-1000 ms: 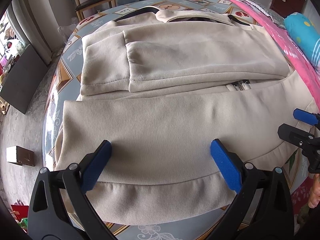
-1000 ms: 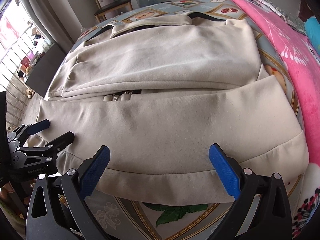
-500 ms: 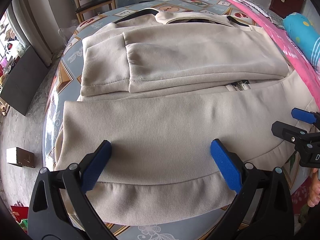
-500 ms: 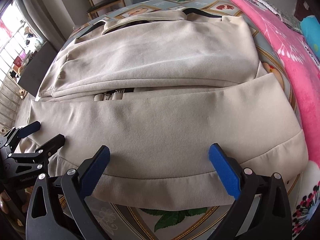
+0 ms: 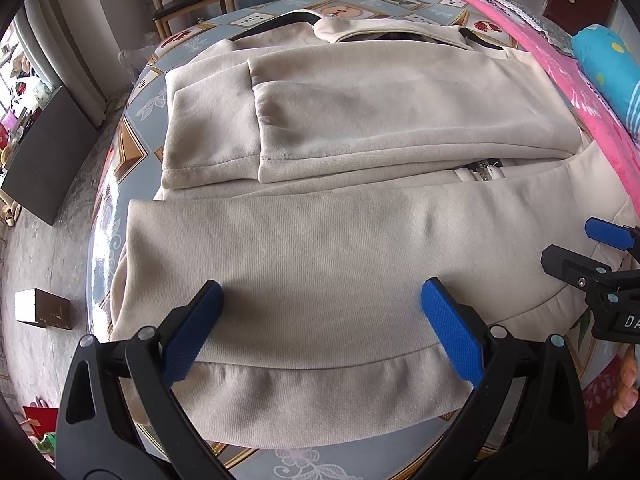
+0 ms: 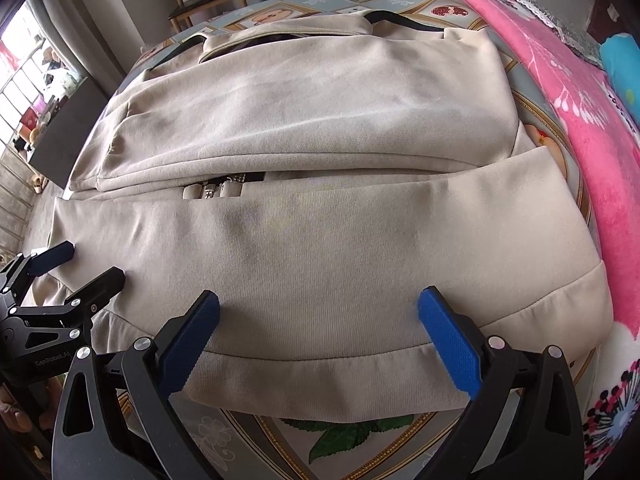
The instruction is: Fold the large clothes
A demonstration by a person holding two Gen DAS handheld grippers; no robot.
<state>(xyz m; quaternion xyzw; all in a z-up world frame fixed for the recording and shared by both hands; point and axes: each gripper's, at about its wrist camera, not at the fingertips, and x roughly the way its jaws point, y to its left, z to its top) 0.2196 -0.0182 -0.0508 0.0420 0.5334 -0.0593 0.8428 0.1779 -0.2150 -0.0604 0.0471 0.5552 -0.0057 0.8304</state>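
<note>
A large beige jacket [image 5: 320, 240] lies flat on a round patterned table [image 5: 116, 168], sleeves folded across its chest and a zipper showing at mid-height. It also shows in the right wrist view [image 6: 340, 248]. My left gripper [image 5: 320, 320] is open and empty, its blue pads wide apart just above the hem's left part. My right gripper [image 6: 320, 328] is open and empty above the hem's right part. Each gripper shows in the other's view: the right one [image 5: 592, 252] at the right edge, the left one [image 6: 76, 264] at the left edge.
A pink blanket [image 6: 580, 92] and a turquoise pillow [image 5: 604, 64] lie along the table's right side. A wooden chair [image 5: 188, 0] stands beyond the far edge. A dark panel [image 5: 44, 156] and a small box [image 5: 42, 308] are on the floor to the left.
Both grippers have edged slightly forward over the hem. The jacket has not moved and both stay open.
</note>
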